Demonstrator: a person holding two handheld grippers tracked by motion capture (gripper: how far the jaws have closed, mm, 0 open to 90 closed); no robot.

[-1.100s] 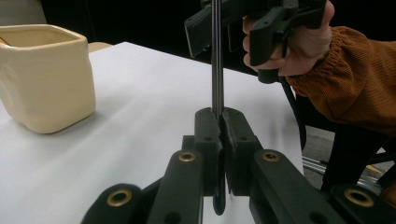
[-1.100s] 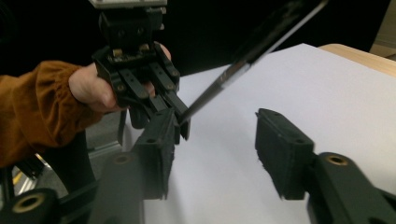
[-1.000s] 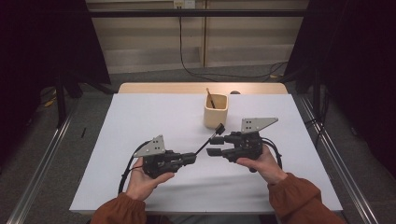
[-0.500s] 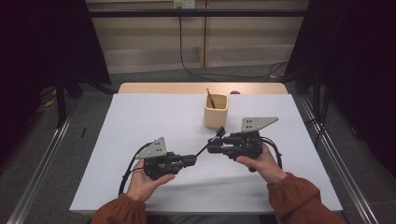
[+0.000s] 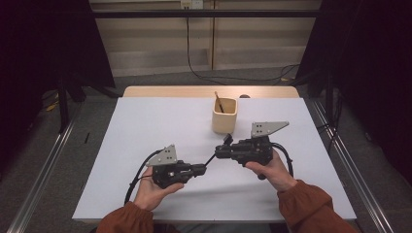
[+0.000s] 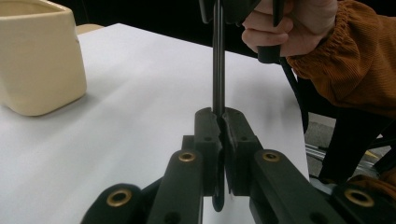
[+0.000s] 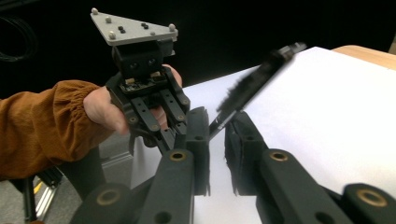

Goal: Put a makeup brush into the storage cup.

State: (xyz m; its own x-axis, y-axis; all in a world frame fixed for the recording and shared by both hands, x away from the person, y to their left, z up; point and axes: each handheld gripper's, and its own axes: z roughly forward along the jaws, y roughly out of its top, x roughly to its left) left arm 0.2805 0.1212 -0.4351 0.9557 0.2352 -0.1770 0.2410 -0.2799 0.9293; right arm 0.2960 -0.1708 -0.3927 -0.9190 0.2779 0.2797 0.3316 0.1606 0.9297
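Note:
A thin black brush (image 5: 212, 158) with a bristly tip (image 7: 254, 81) spans the gap between both grippers, just above the white table (image 5: 145, 126). My left gripper (image 5: 203, 168) is shut on its lower end. In the left gripper view the pads (image 6: 208, 128) clamp the brush's rod (image 6: 218, 70), which rises towards the other hand (image 6: 289, 28). My right gripper (image 5: 218, 153) has just been closing, and its jaws (image 7: 219, 123) now pinch the rod farther up, with the bristles sticking out beyond them.
A cream square cup (image 5: 224, 116) with a wooden stick (image 5: 218, 102) in it stands behind the grippers, at the left of the left gripper view as cup (image 6: 37, 60). A wooden table edge (image 5: 209, 91) runs along the back. Cables trail from both grippers.
The right gripper's jaws have closed onto the brush, which the left gripper keeps holding. Both hands have hardly shifted.

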